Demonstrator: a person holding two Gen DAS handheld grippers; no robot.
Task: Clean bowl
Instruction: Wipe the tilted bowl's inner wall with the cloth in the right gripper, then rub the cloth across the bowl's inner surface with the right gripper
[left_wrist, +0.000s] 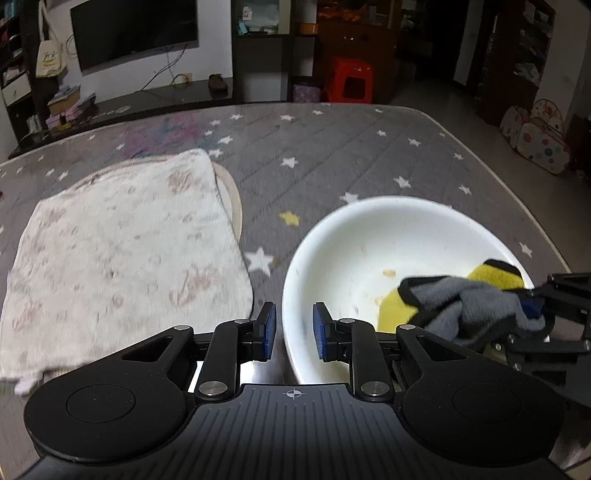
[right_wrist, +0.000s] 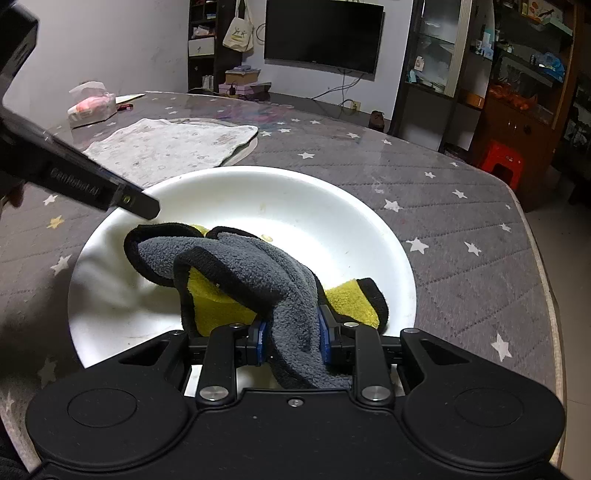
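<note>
The bowl (right_wrist: 258, 206) sits on the counter (right_wrist: 443, 206) near its front edge. Inside the bowl lies a crumpled cloth (right_wrist: 240, 273), with its near end between the fingers of the right tool (right_wrist: 291, 334). The left tool (left_wrist: 293, 332) straddles the bowl's left rim. A flat towel (right_wrist: 166, 146) lies behind the bowl to its left, and a tissue pack (right_wrist: 90, 105) lies farther behind the bowl, beyond the towel.
</note>
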